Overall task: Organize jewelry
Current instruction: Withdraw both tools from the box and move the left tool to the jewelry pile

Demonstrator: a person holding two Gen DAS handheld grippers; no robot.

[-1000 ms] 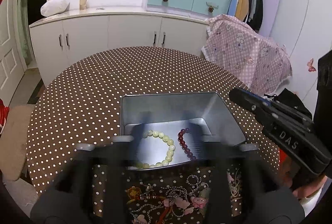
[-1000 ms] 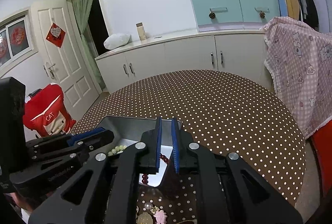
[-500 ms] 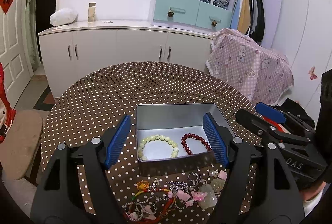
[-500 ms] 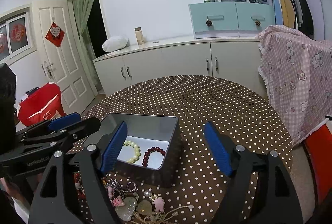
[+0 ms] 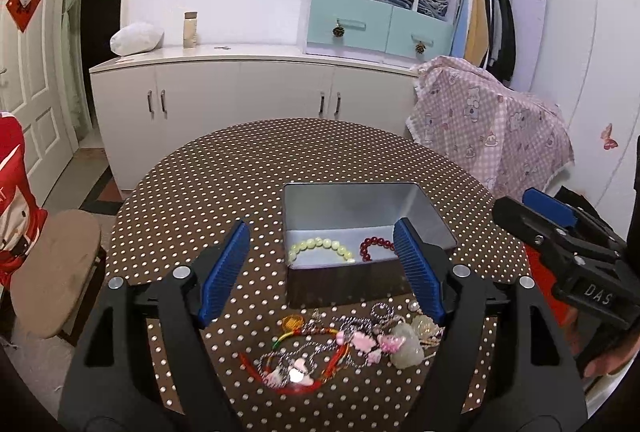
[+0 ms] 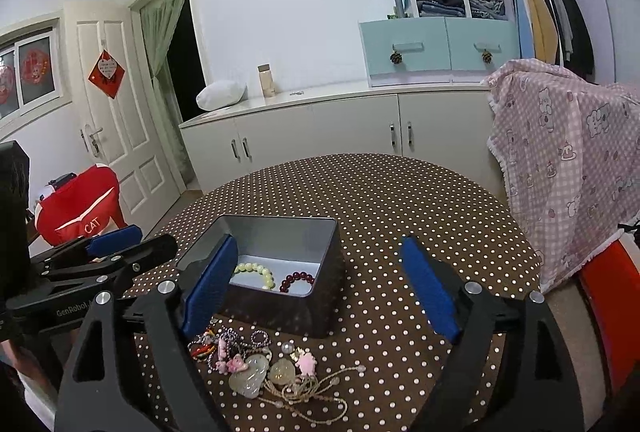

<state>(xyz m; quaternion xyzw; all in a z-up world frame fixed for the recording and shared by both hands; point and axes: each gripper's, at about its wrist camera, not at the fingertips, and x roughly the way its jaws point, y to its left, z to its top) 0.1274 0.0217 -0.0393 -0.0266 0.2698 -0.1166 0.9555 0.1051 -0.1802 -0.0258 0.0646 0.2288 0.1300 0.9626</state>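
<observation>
I have the metal tin mid-bench so both sides reach it; the pale green bracelet and dark red bracelet lie inside. The tangled jewelry pile waits at the near edge. Left hand-held gripper and right hand-held gripper are both opening, empty.

Sitting on the round table, near its front edge: an open tin box. Lying side by side inside it: a pale bead bracelet to the left, a dark bead bracelet to the right. Lying just before the box: a tangled jewelry heap. Standing behind the table: a cabinet.
</observation>
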